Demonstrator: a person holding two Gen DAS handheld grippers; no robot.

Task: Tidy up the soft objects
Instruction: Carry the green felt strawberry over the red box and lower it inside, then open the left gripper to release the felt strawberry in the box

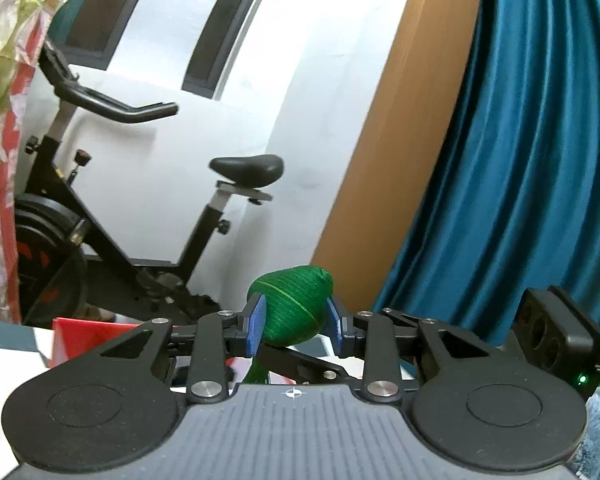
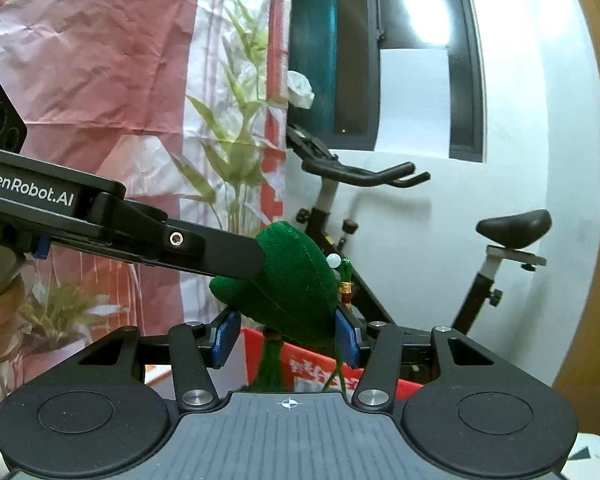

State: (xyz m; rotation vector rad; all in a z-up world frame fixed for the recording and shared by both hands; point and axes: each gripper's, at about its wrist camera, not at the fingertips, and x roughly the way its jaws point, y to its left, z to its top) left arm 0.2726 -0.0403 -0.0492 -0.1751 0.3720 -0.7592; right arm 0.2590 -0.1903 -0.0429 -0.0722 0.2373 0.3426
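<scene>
A green stuffed ornament (image 1: 296, 304) with a hanging green tassel (image 2: 268, 364) and a small white bead (image 2: 333, 260) is held up in the air. My left gripper (image 1: 297, 322) is shut on it, blue pads (image 1: 258, 320) pressing both sides. My right gripper (image 2: 288, 338) is shut on the lower part of the same ornament (image 2: 292, 292). In the right wrist view the left gripper's finger (image 2: 236, 258) reaches the ornament's upper left, with a hand (image 2: 0, 320) on its handle. The right gripper's body (image 1: 560, 336) shows at the right of the left wrist view.
A red box (image 2: 308, 364) sits below the ornament, also seen as a red box (image 1: 88, 332) at lower left. An exercise bike (image 1: 140, 200) stands by the white wall. A teal curtain (image 1: 520, 160), a wooden panel (image 1: 400, 120) and a floral cloth (image 2: 100, 80) hang around.
</scene>
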